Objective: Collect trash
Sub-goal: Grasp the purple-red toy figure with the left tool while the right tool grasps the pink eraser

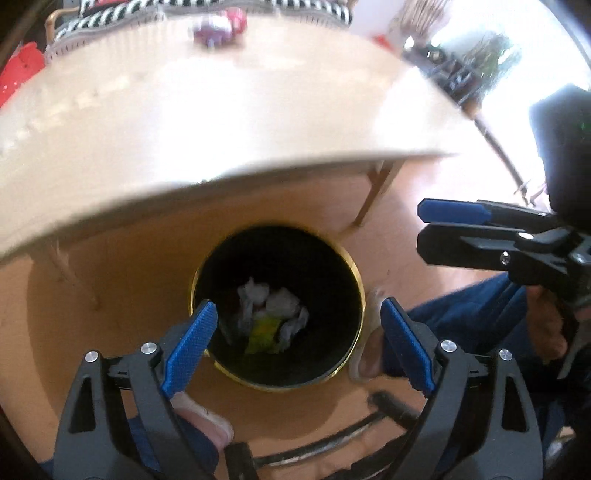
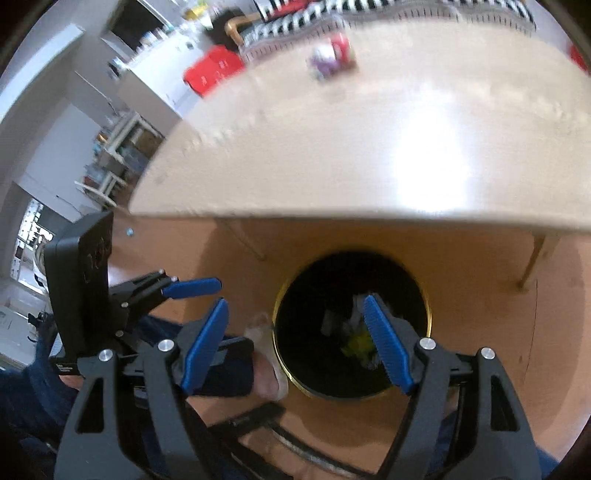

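Observation:
A black round bin with a gold rim (image 1: 360, 280) stands on the orange floor below the table edge; it also shows in the right wrist view (image 2: 427, 306). Inside lie crumpled white paper (image 1: 280, 304) and a yellow-green wrapper (image 1: 264, 332), also seen in the right wrist view (image 2: 356, 343). My left gripper (image 1: 299, 341) is open and empty above the bin's mouth. My right gripper (image 2: 297, 343) is open and empty over the bin's left rim. A purple and red piece of trash (image 1: 218, 27) lies at the far side of the table (image 2: 332, 55).
A pale wooden table (image 1: 221, 122) fills the upper half of both views (image 2: 369, 147). Striped chairs (image 2: 295, 18) and a red box (image 2: 212, 70) stand beyond it. The person's slippered feet (image 1: 369, 339) and blue trousers are beside the bin.

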`<state>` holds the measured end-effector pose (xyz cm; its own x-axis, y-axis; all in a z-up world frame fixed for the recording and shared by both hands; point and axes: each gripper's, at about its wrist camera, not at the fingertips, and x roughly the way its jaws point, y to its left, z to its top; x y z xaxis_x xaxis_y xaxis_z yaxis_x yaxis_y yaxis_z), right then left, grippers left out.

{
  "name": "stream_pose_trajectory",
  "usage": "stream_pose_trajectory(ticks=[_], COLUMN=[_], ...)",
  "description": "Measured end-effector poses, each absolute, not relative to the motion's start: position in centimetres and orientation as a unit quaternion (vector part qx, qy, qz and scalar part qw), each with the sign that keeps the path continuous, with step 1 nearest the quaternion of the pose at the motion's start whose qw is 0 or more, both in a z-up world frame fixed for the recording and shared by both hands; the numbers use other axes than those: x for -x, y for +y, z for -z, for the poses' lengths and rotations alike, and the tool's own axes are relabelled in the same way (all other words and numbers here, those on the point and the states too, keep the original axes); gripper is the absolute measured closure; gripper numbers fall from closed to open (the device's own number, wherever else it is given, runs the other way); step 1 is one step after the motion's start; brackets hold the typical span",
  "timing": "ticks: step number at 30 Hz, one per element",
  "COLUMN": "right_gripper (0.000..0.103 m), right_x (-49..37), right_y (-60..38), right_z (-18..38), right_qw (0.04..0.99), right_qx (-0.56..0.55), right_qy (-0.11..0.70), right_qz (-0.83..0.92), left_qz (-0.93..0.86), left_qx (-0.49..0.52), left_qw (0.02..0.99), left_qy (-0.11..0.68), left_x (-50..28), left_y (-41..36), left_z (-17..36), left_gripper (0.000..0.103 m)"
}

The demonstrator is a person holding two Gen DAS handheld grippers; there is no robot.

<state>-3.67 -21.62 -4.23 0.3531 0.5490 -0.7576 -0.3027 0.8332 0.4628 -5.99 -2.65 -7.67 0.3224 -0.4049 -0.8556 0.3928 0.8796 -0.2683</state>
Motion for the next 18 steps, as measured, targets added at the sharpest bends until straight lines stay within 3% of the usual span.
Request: stream_pose_trajectory(ticks=[8,18], right_gripper=[0.029,0.029], right_x=[-3.2,-15.9], right_y=[-23.1,-25.3], right_z=[-1.5,-0.2], right_qw=[0.854,0.857], right_qx=[-0.137,-0.188], right_qy=[0.440,0.438], right_qz=[-0.241,-0.195], left_qz=[0.163,0.114], left_qx=[-0.009,0.009], left_qw=[0.875,0.887], left_qy=[0.456,0.448], left_x=[-2.9,-18.5], left_y=[-1.4,-4.0], left_z=[2.0,2.7], left_gripper=[0.010,0.010])
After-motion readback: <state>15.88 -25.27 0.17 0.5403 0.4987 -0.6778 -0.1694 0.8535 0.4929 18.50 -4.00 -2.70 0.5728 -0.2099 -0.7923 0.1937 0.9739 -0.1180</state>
